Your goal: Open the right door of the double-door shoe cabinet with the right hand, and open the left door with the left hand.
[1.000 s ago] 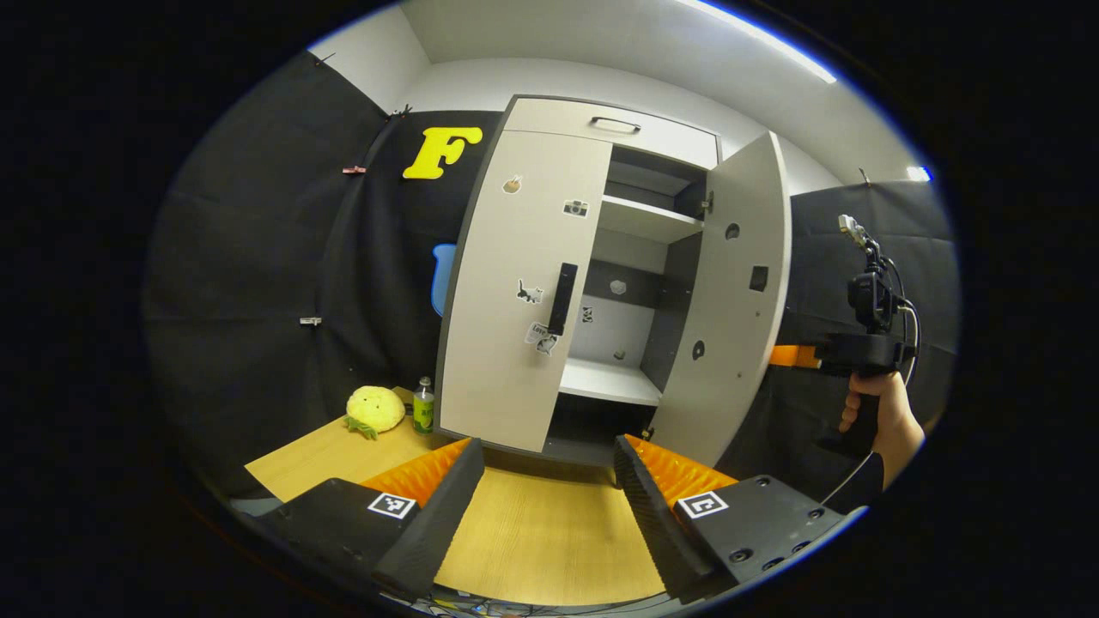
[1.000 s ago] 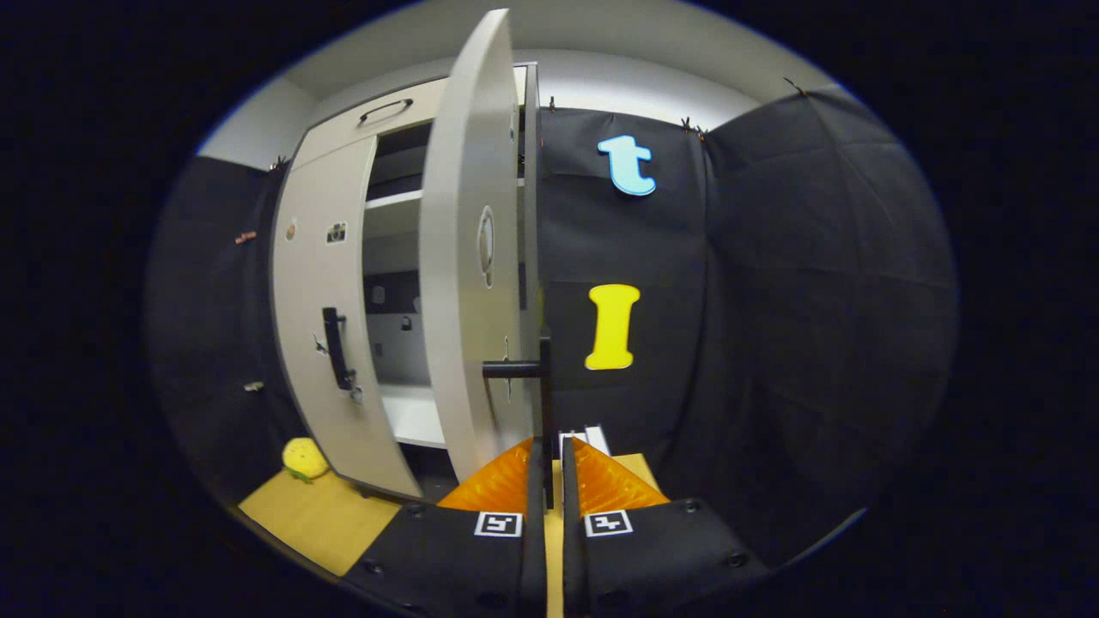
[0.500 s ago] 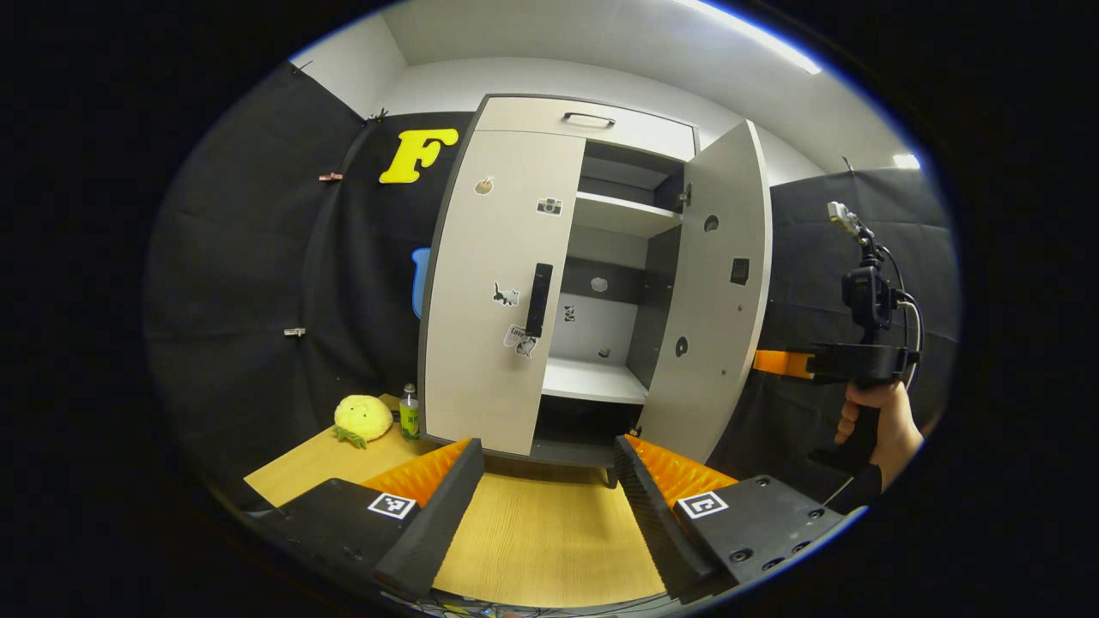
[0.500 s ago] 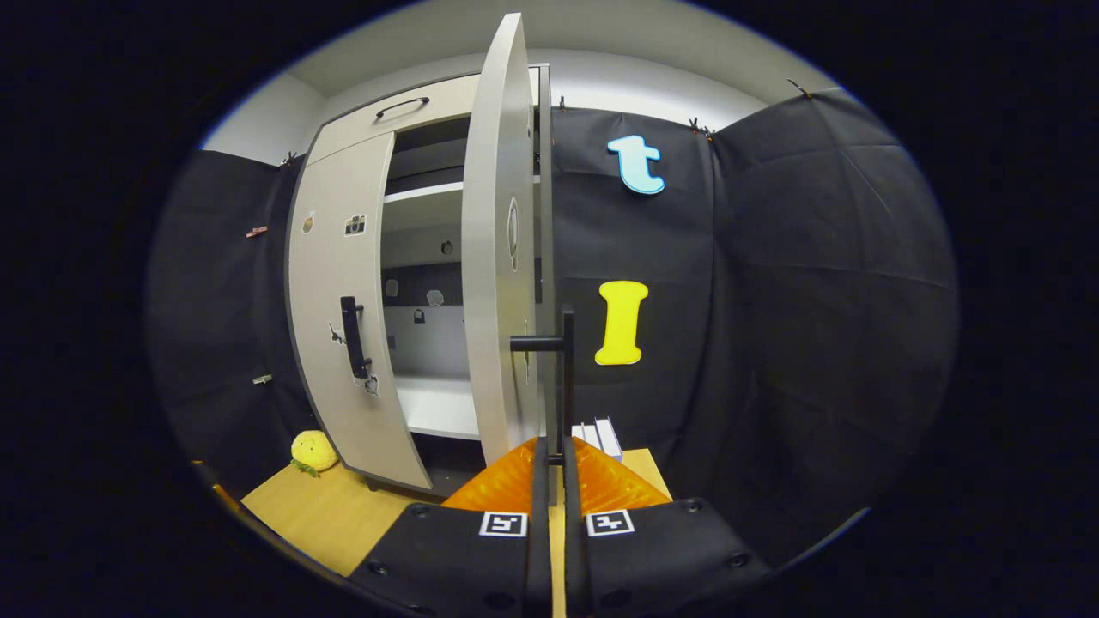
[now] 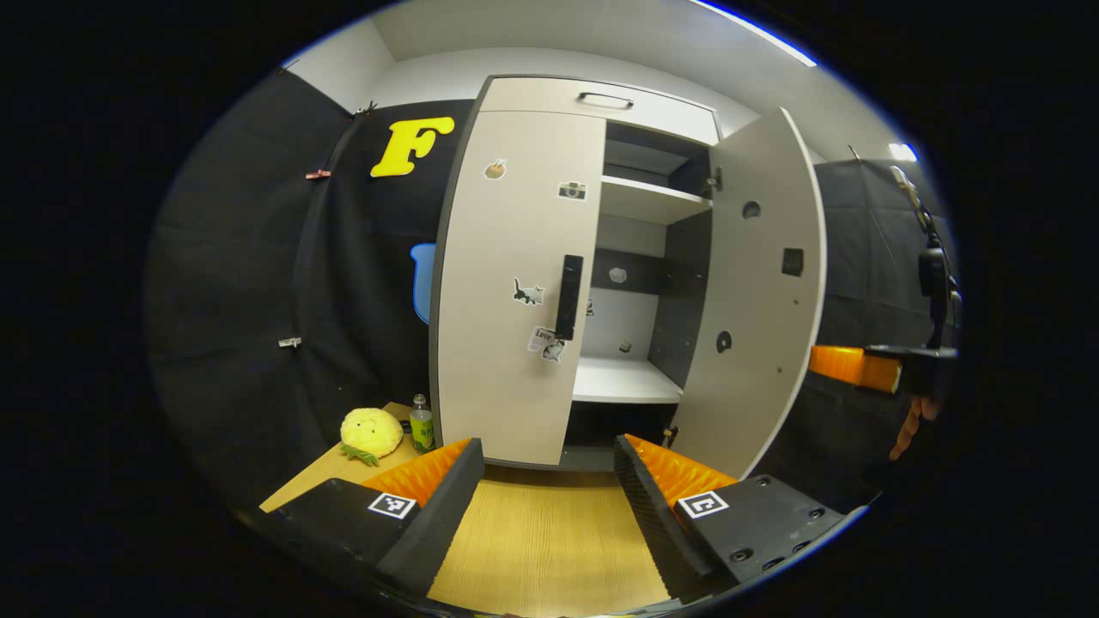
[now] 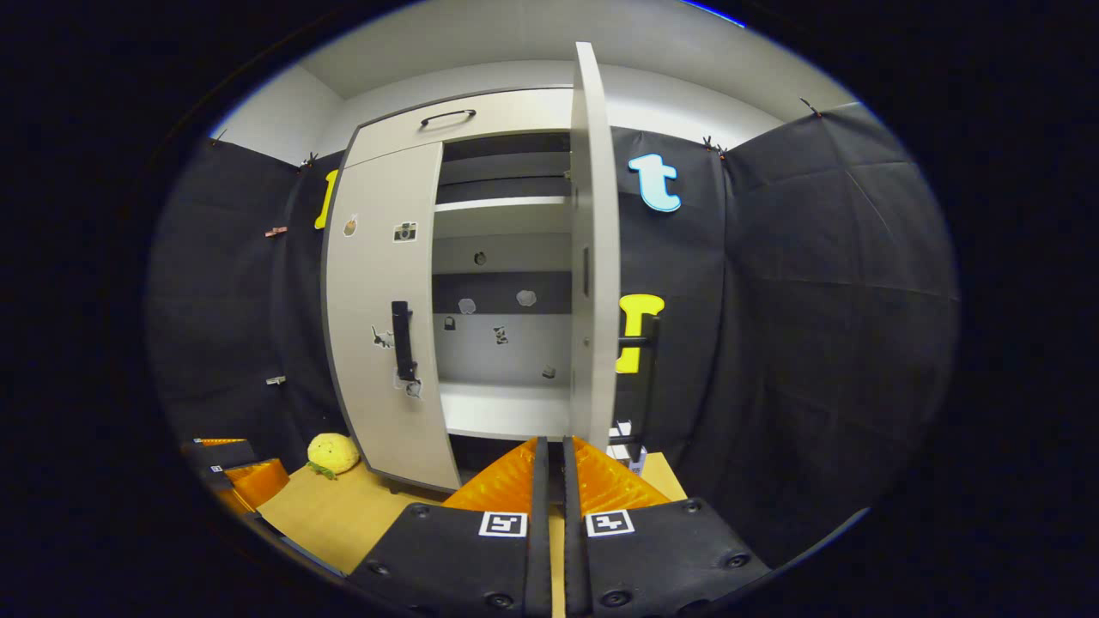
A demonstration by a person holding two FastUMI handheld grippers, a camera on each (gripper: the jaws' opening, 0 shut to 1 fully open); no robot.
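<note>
Since the earlier frames the right door (image 6: pixel 594 257) is swung further out and is seen edge-on in the right gripper view, and its handle (image 6: pixel 646 378) is no longer between the right tongs (image 6: pixel 555 455). Those tongs are pressed together with only a thin slit between the fingers, pinching nothing, and are held just near of the door's lower edge; the handle stands to their right, apart from them.

In the left gripper view the cabinet (image 5: pixel 601 99) is seen at the far side of the table (image 5: pixel 541 541). The left door (image 5: pixel 506 283) is shut, its handle (image 5: pixel 567 296) untouched, with small stickers on its face. The right door (image 5: pixel 760 292) stands wide open, so that the shelves (image 5: pixel 627 382) inside are exposed. The left tongs (image 5: pixel 545 468) are spread wide, holding nothing, and are held well near of the cabinet, facing the left door's handle edge.

A plush toy (image 5: pixel 371 429) and a bottle (image 5: pixel 421 425) are seen on the table, left of the cabinet, just beside each other. At the far right of the left gripper view the right tongs' body (image 5: pixel 893 369) and part of a hand (image 5: pixel 906 425) are seen.
</note>
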